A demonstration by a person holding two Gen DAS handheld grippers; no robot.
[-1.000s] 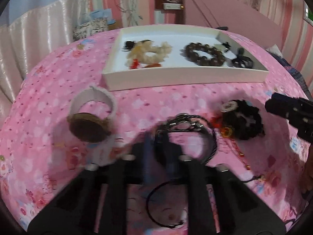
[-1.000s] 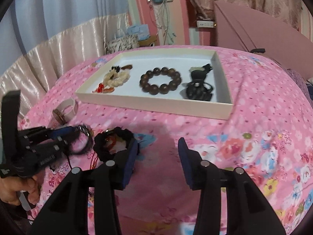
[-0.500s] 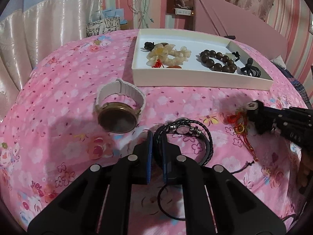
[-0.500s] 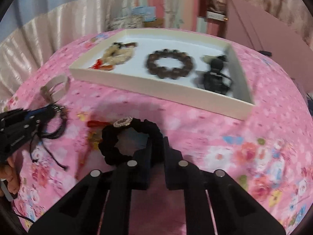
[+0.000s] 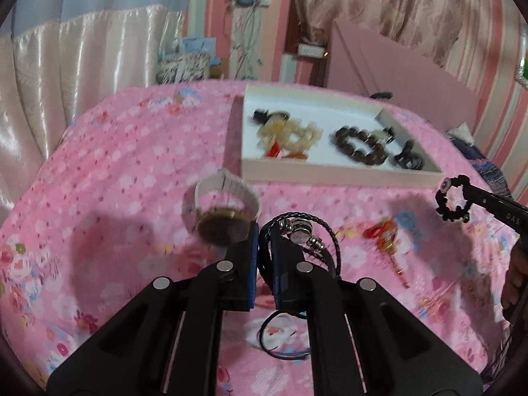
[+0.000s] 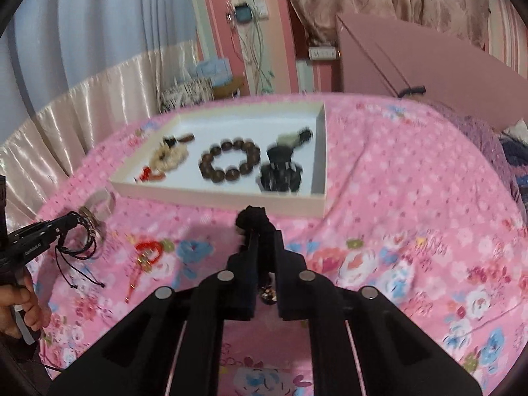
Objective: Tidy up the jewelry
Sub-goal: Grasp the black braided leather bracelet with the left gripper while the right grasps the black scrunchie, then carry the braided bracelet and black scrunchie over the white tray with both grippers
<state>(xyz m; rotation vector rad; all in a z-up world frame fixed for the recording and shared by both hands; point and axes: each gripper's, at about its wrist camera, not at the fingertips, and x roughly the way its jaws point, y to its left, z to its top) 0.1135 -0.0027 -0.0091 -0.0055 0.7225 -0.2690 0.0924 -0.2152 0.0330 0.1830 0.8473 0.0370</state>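
Leftmost, the left gripper point(image 5: 263, 231) has its fingers clamped on the black braided bracelet point(image 5: 305, 231), above the pink bedspread point(image 5: 132, 171); rightward, the right gripper point(image 6: 264, 231) pinches the black scrunchie point(image 6: 252, 218), short of the white tray point(image 6: 217, 198).

Home bedroom — floral bedspread point(image 5: 132, 165), curtains point(image 5: 82, 59)
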